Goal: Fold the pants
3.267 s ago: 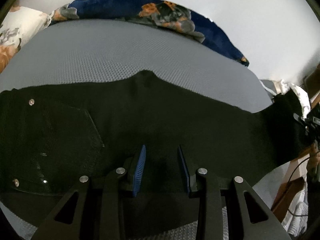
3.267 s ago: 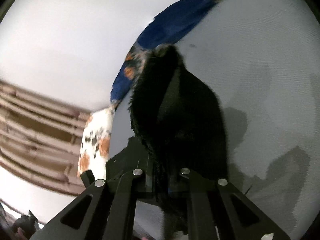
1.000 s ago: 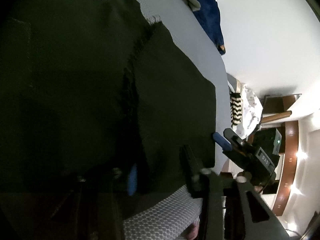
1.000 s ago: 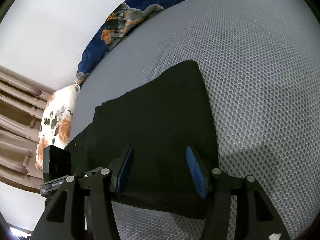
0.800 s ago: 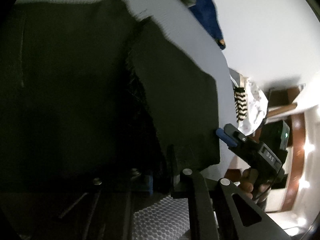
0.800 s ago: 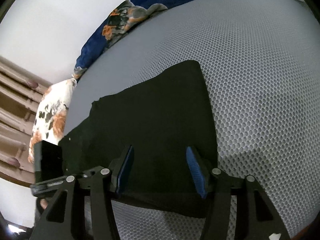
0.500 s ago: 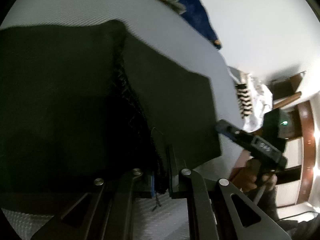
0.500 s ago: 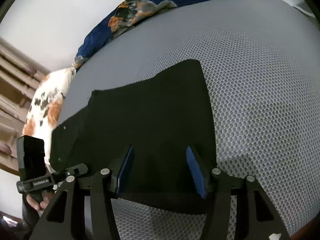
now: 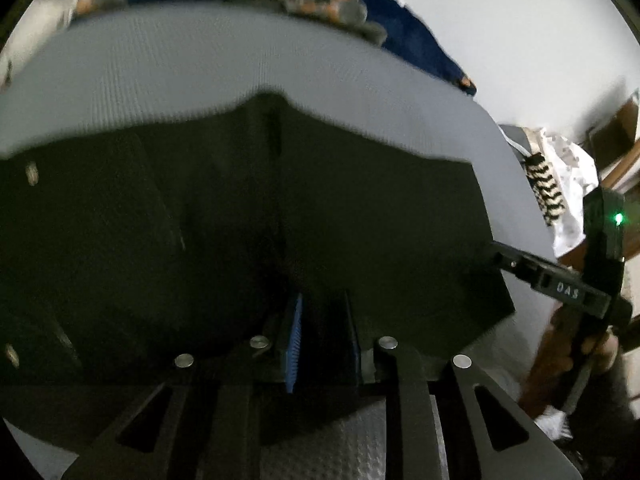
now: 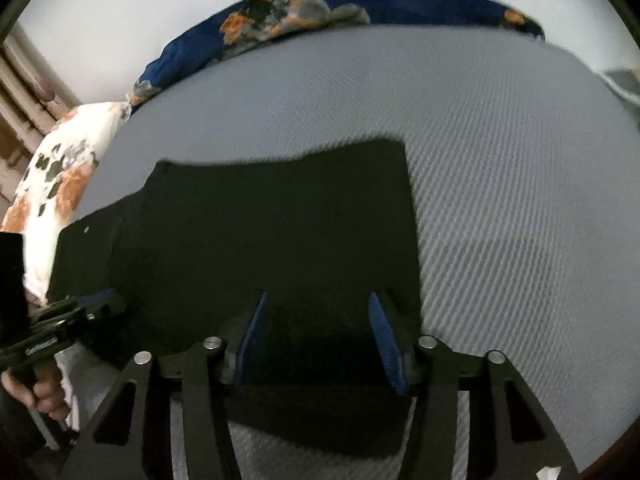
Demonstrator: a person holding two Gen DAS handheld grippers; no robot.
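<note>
The black pants [image 9: 248, 216] lie flat on the grey mesh-textured bed [image 10: 500, 168], one leg folded back over the body of the garment. The left gripper [image 9: 320, 340] hovers over the near edge of the pants, its jaws narrowly parted and just opened, with no cloth visibly pinched between them. The right gripper [image 10: 320, 336] stands over the folded leg end, jaws apart and closing a little, its blue pads [image 10: 382, 336] clear of the fabric. Beyond the pants, along the far edge of the bed, a navy floral blanket [image 10: 288, 4] is bunched against the white wall; a white floral pillow [image 10: 60, 176] lies at that blanket's left end.
</note>
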